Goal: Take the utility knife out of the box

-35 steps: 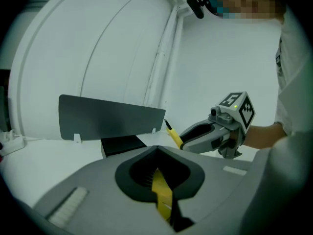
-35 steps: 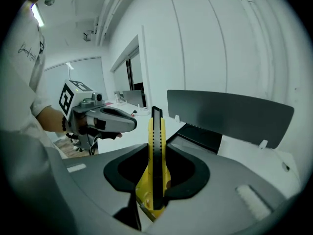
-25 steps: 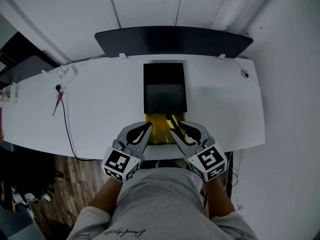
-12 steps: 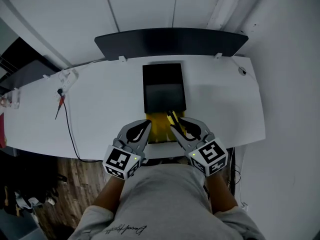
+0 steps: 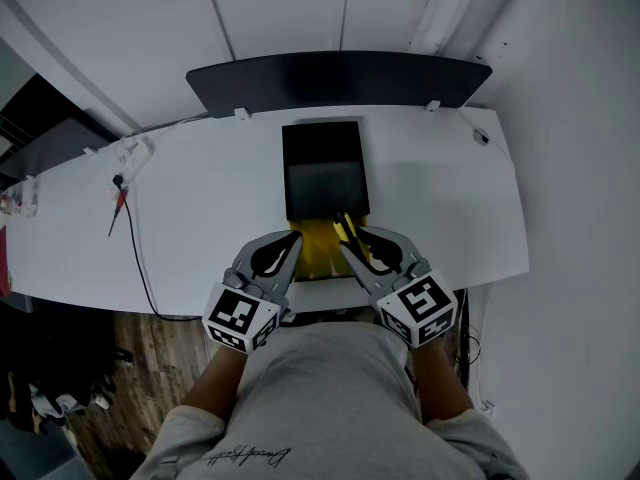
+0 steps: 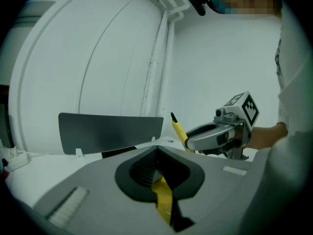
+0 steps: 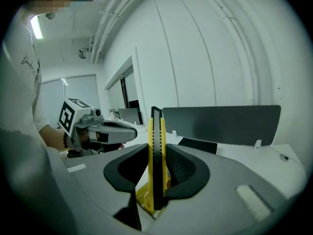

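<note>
Jaws of the right gripper (image 7: 157,153) are shown closed on the utility knife (image 7: 156,126), their black ribbed pads pressed against its two flat sides. The knife is held upright between them, its upper end projecting above the jaw tips and its lower end reaching below them. A slim yellow body is seen, with a black notched slider rail along its middle and a black tip at the top. Beneath the lower end, part of the yellow box tray (image 7: 143,196) is visible; whether knife and tray touch cannot be determined.

Jaws of the left gripper (image 6: 156,155) are shown brought together on a thin yellow edge of the same tray, which runs down from between the pads toward the camera. Beyond and to the right of these jaws, the right gripper is seen with the knife rising from it at a slant.

In the head view, both pairs of jaws are directed at the yellow tray from the near edge of the white table (image 5: 200,218), side by side and close together. Just ahead of the jaws, touching the tray's far end, lies the black cover (image 5: 325,168) of the box.
</note>
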The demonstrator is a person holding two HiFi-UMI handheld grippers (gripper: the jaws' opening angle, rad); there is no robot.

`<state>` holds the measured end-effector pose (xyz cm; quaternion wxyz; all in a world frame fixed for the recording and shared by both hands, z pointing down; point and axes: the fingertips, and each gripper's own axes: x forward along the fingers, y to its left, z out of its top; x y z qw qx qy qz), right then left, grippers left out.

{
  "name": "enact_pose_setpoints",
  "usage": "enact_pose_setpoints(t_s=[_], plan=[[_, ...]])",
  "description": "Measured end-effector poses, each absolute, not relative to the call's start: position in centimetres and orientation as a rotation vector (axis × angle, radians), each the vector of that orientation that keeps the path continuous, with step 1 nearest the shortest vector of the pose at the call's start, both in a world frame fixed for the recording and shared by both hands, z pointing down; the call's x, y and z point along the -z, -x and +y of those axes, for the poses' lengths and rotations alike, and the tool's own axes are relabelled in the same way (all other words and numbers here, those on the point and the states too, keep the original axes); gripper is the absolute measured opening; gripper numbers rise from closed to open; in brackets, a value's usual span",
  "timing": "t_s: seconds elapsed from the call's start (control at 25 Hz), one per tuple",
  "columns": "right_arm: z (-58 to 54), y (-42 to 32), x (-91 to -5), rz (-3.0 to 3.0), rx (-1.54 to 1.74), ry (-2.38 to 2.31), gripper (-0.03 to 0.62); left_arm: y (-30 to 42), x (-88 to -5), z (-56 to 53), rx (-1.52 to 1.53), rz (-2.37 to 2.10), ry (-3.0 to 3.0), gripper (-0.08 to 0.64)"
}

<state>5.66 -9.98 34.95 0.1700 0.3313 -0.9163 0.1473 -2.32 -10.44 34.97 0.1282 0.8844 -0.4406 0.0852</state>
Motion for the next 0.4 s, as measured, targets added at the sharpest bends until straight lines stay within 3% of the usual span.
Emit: enact_pose_setpoints(t_s=[0.4], plan=[[-10.0, -6.8, -34.8, -2.599, -0.421, -0.982, 0.133, 2.2, -35.1, -9.8, -0.249, -1.274, -2.569, 0.002]])
